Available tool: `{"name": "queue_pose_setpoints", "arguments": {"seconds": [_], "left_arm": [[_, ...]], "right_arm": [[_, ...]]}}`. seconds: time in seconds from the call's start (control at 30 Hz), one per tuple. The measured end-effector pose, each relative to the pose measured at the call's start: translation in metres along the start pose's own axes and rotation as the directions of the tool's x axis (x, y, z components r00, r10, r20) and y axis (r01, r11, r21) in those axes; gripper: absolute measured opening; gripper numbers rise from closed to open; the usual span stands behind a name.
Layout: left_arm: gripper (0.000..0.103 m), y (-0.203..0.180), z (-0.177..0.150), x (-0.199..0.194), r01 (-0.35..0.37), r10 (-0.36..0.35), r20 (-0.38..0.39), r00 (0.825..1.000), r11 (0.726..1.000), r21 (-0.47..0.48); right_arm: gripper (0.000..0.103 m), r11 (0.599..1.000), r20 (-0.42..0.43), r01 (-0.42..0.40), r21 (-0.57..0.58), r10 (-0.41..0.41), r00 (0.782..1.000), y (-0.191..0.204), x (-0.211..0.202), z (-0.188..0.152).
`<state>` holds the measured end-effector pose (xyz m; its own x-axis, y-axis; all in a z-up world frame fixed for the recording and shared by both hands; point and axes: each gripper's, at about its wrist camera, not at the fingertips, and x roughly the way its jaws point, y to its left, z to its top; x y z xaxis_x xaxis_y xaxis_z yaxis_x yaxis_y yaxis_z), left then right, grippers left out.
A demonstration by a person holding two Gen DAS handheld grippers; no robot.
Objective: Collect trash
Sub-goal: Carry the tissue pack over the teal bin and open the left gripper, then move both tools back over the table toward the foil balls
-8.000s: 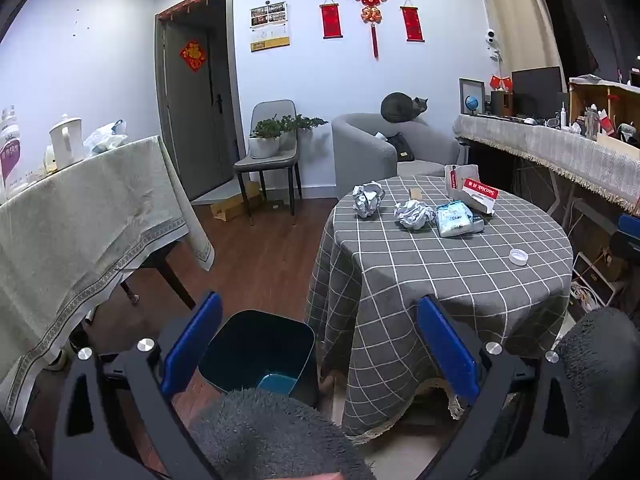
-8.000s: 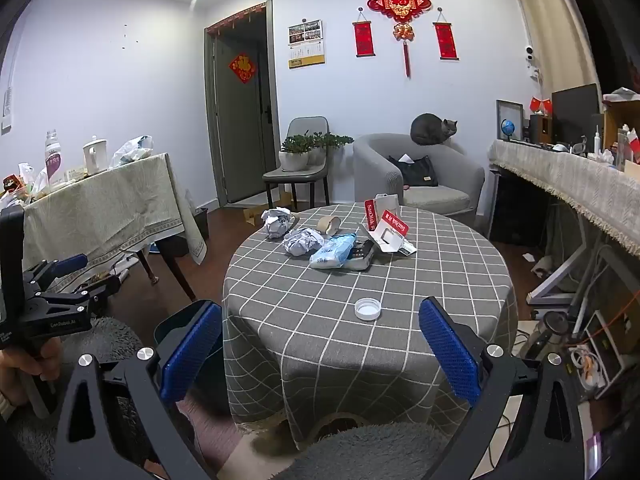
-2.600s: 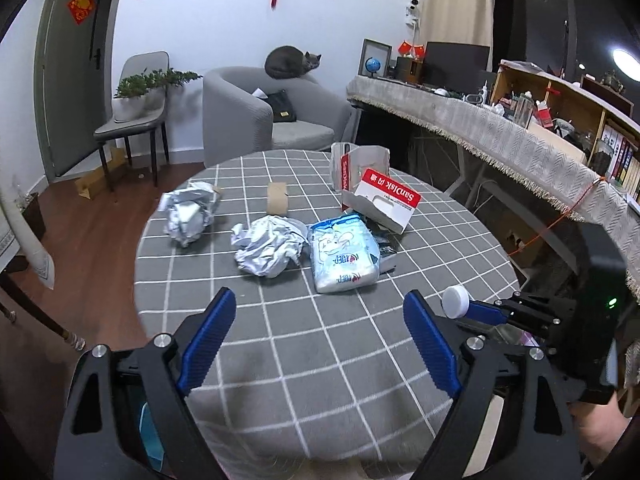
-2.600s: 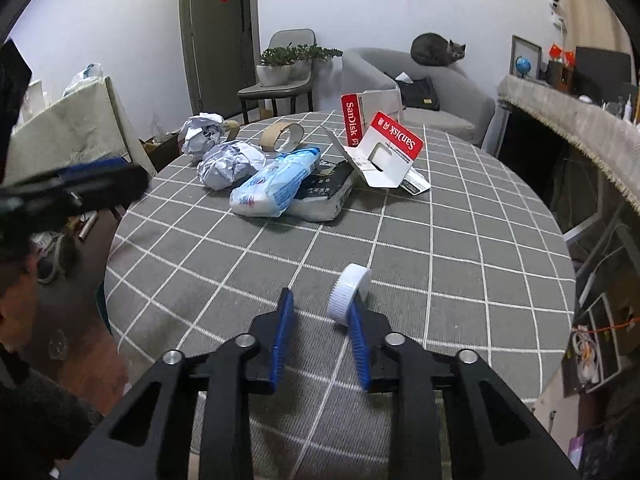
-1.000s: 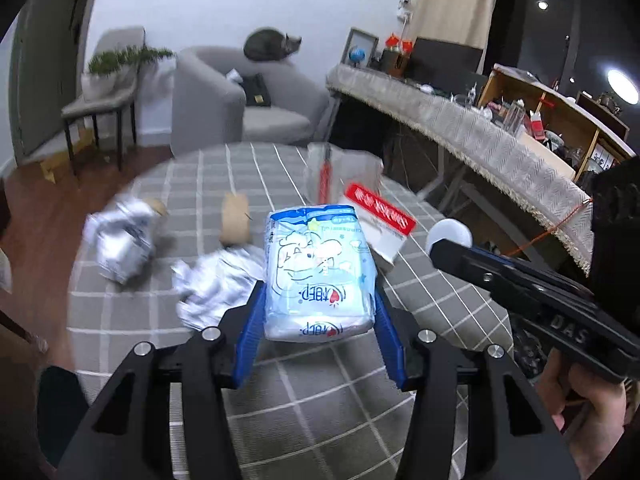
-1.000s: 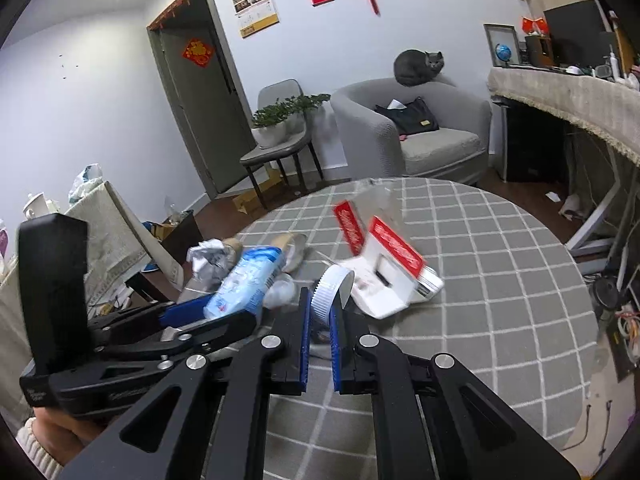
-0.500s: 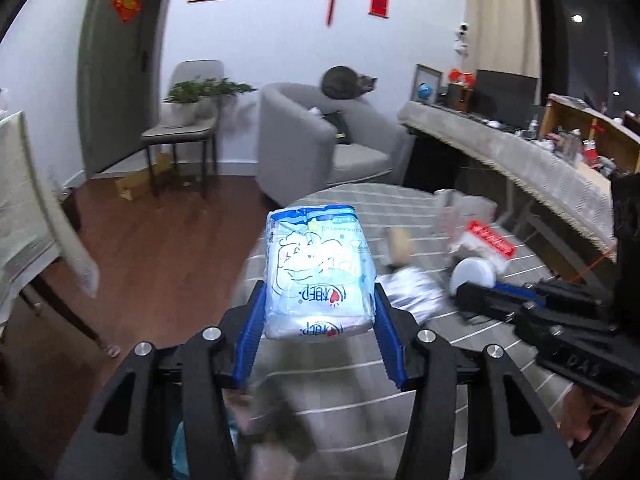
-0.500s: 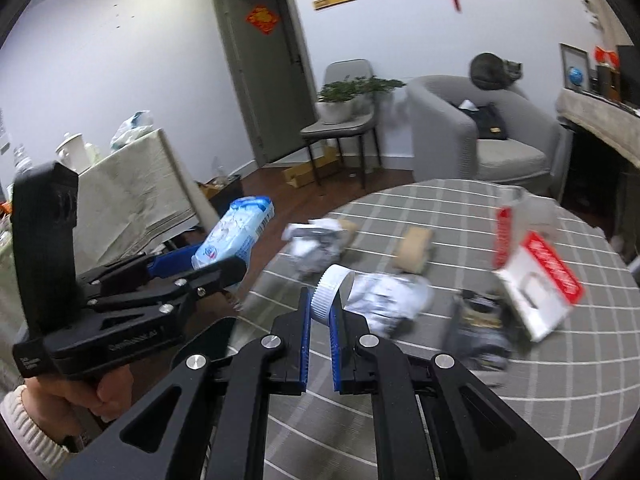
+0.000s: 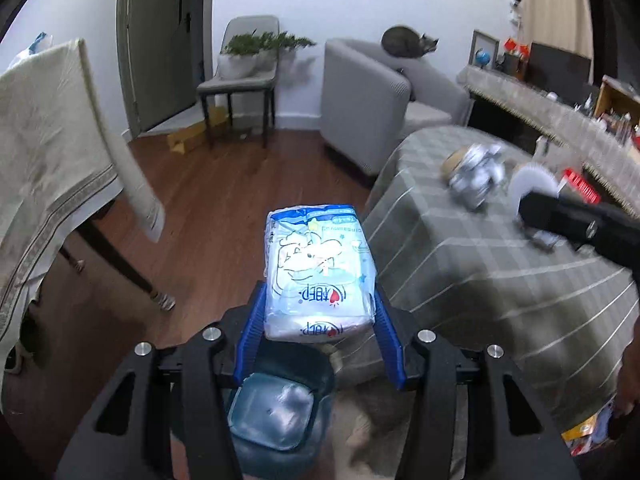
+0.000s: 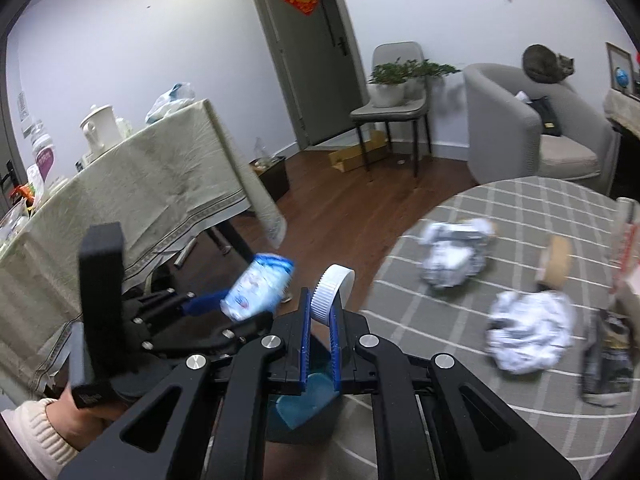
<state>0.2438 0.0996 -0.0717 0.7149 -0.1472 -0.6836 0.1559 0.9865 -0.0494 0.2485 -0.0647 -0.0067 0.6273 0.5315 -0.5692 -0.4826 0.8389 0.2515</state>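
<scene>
My left gripper is shut on a blue and white tissue pack, held above the floor beside the round table. Just below it stands the dark teal trash bin. The right wrist view shows the same tissue pack in the left gripper at the left. My right gripper is shut on a white bottle cap, gripped on edge, with the trash bin beneath it. In the left wrist view the bottle cap and the dark right gripper hang over the table.
The round table with a grey checked cloth carries crumpled foil balls, a tape roll and a red and white card pack. A side table with a beige cloth stands left. A chair and an armchair stand behind.
Both grippers have swung left off the tabletop with their loads and dipped toward the floor. The trash bin now shows right below both of them.
</scene>
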Motion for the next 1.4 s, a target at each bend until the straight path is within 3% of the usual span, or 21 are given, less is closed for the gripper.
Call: {"name": "queue_pose_setpoints", "arguments": {"seconds": [0.3,0.6,0.77,0.87,1.03,1.2,1.4], "left_arm": [[0.054,0.040,-0.032,0.032,-0.002,-0.007,-0.172,0.985,0.999,-0.055],[0.055,0.083,-0.073,0.064,-0.048,-0.003,-0.369,0.929,0.990,-0.129],[0.066,0.094,-0.085,0.069,-0.052,-0.009,-0.413,0.911,0.989,-0.135],[0.069,0.100,-0.087,0.063,-0.052,-0.004,-0.400,0.916,0.990,-0.128],[0.070,0.115,-0.081,0.044,-0.060,0.011,-0.340,0.940,0.989,-0.133],[0.070,0.123,-0.064,0.011,-0.048,0.012,-0.223,0.975,0.986,-0.157],[0.066,0.130,-0.047,-0.023,-0.049,0.029,-0.116,0.993,0.984,-0.170]], "right_arm": [[0.009,0.999,-0.087,-0.040,-0.029,0.037,0.996,0.043,0.048,-0.003],[0.009,0.999,-0.164,-0.047,-0.024,0.043,0.985,0.061,0.085,-0.011],[0.009,0.999,-0.203,-0.053,0.001,0.052,0.978,0.067,0.106,-0.017],[0.009,0.999,-0.227,-0.048,0.007,0.048,0.973,0.072,0.120,-0.021],[0.008,0.999,-0.266,-0.035,0.007,0.035,0.963,0.077,0.139,-0.030],[0.008,1.000,-0.315,-0.030,0.005,0.030,0.949,0.083,0.161,-0.042],[0.008,0.999,-0.376,-0.033,0.007,0.033,0.926,0.093,0.191,-0.060]]}}
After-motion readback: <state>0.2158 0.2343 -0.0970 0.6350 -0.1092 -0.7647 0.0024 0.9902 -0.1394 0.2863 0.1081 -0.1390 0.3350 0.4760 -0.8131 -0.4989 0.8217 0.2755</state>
